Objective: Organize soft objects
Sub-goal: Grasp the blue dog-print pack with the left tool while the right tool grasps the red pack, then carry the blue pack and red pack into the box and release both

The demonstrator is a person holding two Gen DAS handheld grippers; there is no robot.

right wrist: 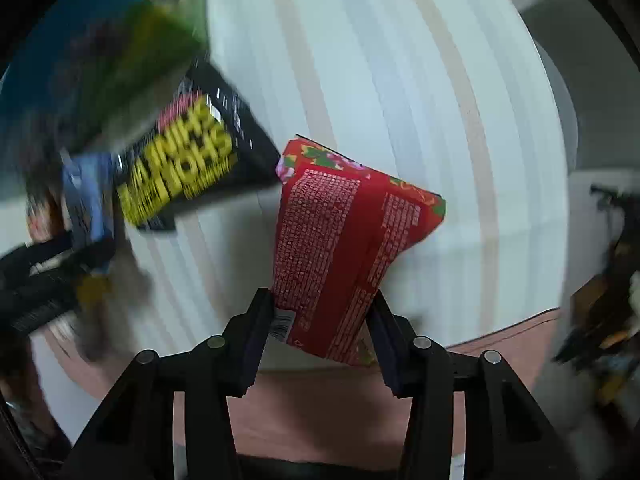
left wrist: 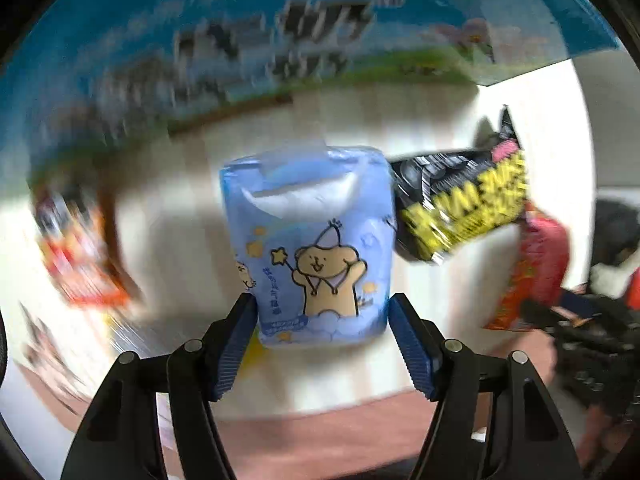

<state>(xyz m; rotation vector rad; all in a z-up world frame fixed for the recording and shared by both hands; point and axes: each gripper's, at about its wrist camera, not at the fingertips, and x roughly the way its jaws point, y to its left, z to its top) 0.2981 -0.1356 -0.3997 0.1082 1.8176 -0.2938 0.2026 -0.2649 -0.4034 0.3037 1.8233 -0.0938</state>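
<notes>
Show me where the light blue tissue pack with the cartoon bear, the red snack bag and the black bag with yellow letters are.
Light blue tissue pack with cartoon bear [left wrist: 316, 248]: left wrist view, printed front face.
Red snack bag [right wrist: 340, 248]: right wrist view, text-covered back panel.
Black bag with yellow letters [right wrist: 188, 160]: right wrist view, yellow lettering.

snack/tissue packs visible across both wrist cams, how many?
4. Blue tissue pack between the left gripper pads; red packet in the right gripper; black-and-yellow bag lying between them; blurred red-orange pack at far left. More may be hidden.
</notes>
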